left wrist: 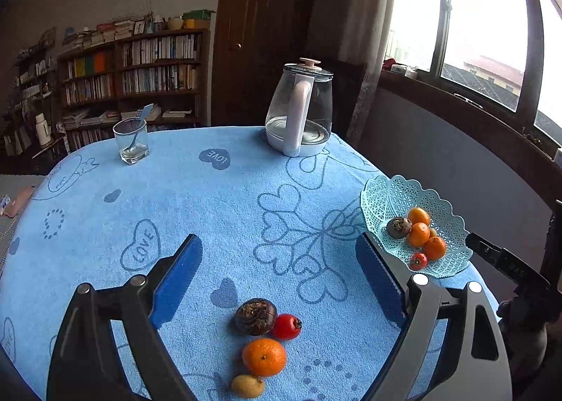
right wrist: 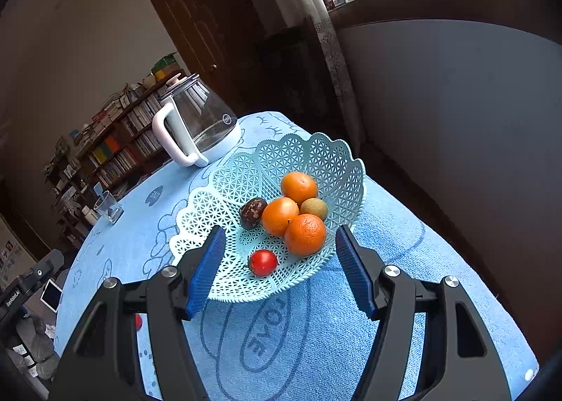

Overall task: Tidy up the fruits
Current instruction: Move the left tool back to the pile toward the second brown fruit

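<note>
Fruits split between two spots on the blue-clothed surface (left wrist: 217,211). Going left to right through the left wrist view: glass tumbler (left wrist: 131,141) with a blue spoon, upper left, near the far edge; clear kettle (left wrist: 300,113) with white handle, upper centre. Lower centre, framed by the left gripper (left wrist: 279,281) with jaws spread wide and nothing between the blue pads: dark brown fruit (left wrist: 255,316) touching a small red fruit (left wrist: 286,326) on its right, loose orange (left wrist: 264,356) just below both, small yellow fruit (left wrist: 247,386) at the bottom edge. None of the four touched by the pads. Right of centre: lacy turquoise basket (left wrist: 390,197) near the surface's right edge, with fruit inside. Far right, a dark part of the other rig poking in.

Through the right wrist view, left to right: tumbler at middle left, kettle left of centre, the basket filling the middle. Inside it: dark fruit (right wrist: 253,213) at the left, small red one (right wrist: 262,262) low at the front, three oranges clustered centre — back orange (right wrist: 299,187), middle orange (right wrist: 279,216), front orange (right wrist: 305,235) — and a greenish-yellow fruit (right wrist: 314,208) tucked at the right against them. Right gripper (right wrist: 277,269) hovering at the basket's near rim, jaws moderately apart and empty, left pad overlapping the basket's near-left rim in the picture, right pad just off its right side; whether either touches the rim, unclear.
</note>
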`<state>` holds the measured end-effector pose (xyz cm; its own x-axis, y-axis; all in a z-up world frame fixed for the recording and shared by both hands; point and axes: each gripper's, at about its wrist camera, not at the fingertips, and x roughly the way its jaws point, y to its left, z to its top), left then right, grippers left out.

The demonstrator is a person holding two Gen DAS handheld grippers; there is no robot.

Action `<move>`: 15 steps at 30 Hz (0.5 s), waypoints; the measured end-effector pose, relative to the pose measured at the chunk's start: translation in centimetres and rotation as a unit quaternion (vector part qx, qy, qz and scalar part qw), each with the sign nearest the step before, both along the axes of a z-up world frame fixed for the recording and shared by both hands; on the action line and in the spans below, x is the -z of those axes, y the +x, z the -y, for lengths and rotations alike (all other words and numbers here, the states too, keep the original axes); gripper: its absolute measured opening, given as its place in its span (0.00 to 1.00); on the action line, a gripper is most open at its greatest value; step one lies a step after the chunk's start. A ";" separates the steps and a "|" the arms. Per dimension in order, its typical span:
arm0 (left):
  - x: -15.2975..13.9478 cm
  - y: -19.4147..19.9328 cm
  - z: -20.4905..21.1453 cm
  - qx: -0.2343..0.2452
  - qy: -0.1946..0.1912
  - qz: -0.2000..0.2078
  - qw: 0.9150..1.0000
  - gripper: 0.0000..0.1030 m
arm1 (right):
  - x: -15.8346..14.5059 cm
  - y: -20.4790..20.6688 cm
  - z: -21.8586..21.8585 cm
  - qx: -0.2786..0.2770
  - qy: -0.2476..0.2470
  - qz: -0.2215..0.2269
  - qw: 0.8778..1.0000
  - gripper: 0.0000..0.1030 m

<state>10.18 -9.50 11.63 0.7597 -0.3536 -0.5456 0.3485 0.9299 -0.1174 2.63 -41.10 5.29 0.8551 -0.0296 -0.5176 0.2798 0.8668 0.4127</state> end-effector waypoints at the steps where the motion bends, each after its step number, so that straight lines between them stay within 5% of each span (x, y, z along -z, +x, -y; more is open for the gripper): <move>1: 0.0 0.0 -0.5 -0.005 -0.002 -0.001 1.000 0.86 | 0.0 0.0 -0.1 -0.001 -0.001 0.000 1.000 0.65; 15: 2.2 0.4 -2.9 -0.031 0.005 -0.029 0.999 0.86 | -0.1 0.5 -2.0 -0.026 -0.014 0.001 1.000 0.66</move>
